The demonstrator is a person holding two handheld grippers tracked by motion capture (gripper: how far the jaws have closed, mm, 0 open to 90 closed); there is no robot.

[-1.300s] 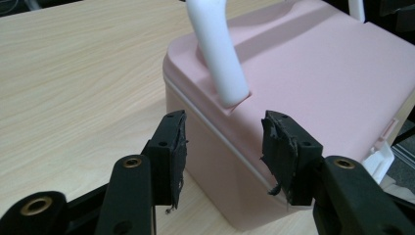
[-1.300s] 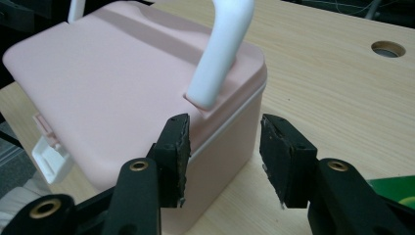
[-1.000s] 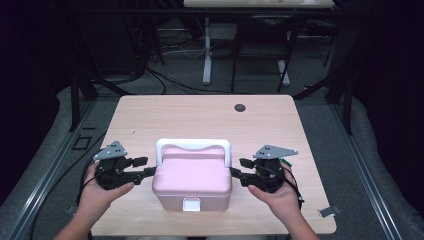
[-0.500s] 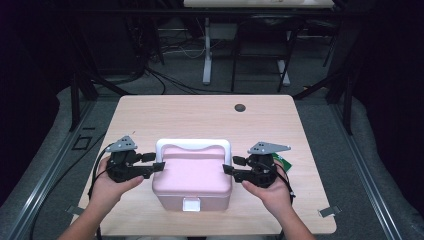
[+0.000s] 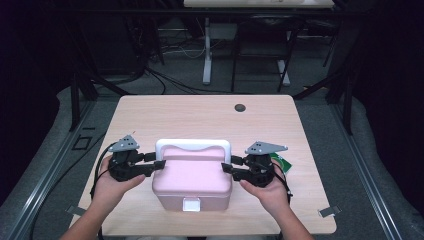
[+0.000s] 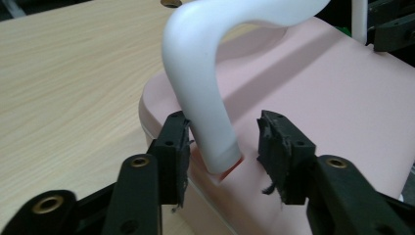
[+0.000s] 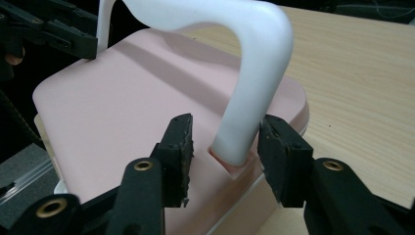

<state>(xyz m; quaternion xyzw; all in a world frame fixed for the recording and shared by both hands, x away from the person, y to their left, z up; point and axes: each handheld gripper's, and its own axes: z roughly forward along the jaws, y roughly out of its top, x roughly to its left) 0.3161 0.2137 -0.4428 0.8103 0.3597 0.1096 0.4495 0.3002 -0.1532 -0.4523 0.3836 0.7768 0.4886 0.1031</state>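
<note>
Both hands have shifted a little toward the far side since the earlier frames, and the jaws of both grippers have just been closing, each pair with a foot of the handle between them.

High view: the pink box [image 5: 192,179] sits on the near middle of the wooden table [image 5: 200,117], its white handle [image 5: 193,146] arching over the far part of the lid. The left gripper [image 5: 156,164] meets the box's left side and the right gripper [image 5: 226,169] its right side, each held in a hand. A small dark round mark [image 5: 240,107] lies on the far part of the table, well apart from the box.

Left gripper view: the left gripper [image 6: 224,142] straddles the handle [image 6: 205,93] where it drops into the pink box [image 6: 313,93]. One pad touches the handle; the other stands apart from it, so the fingers are parted, not clamped.

Right gripper view: the right gripper [image 7: 226,139] brackets the other foot of the handle [image 7: 252,88] at the edge of the box [image 7: 127,93]. One pad rests against the handle, the other stands clear with lid showing between, so these fingers are also apart.
</note>
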